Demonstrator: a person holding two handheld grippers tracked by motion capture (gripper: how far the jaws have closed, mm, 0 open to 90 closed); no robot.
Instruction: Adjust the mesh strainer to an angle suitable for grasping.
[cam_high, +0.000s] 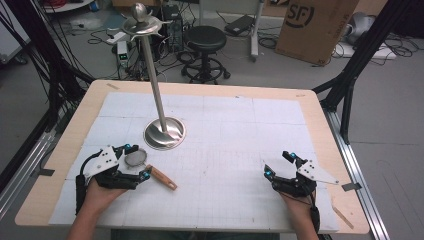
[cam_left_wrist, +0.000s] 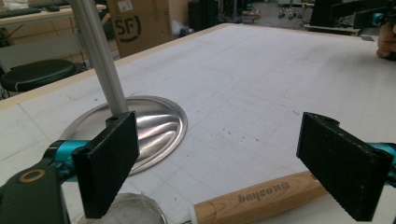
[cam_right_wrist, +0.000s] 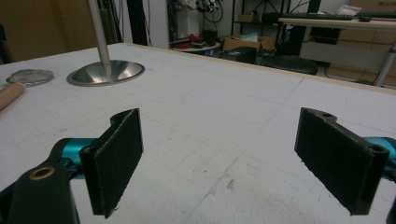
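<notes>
The small round wire-mesh strainer with a light wooden handle (cam_high: 150, 167) lies flat on the white grid mat (cam_high: 225, 150), near the left front of the table, just in front of the shiny round base of the tall silver metal stand (cam_high: 164, 132). The left gripper (cam_high: 137, 161) sits right over the strainer with its two black jaws wide apart, one on each side of it. In the left gripper view the mesh bowl (cam_left_wrist: 135, 210) is down by one jaw and the wooden handle (cam_left_wrist: 261, 198) runs toward the other jaw, but the jaws are not squeezing anything yet. So the step in hand looks like getting ready to grab the strainer. The next move probably needs the left gripper to go down a little and close its jaws on the handle, holding it tight so it does not slip. The right gripper (cam_high: 276, 165) rests far away on the right side of the mat, with its jaws also wide apart and nothing between them. The stand has little hooks at its top (cam_high: 142, 22), so the strainer may be meant to hang there. Counting everything: there is one strainer, one stand, one mat, one light wooden table (cam_high: 320, 125), and two grippers.
</notes>
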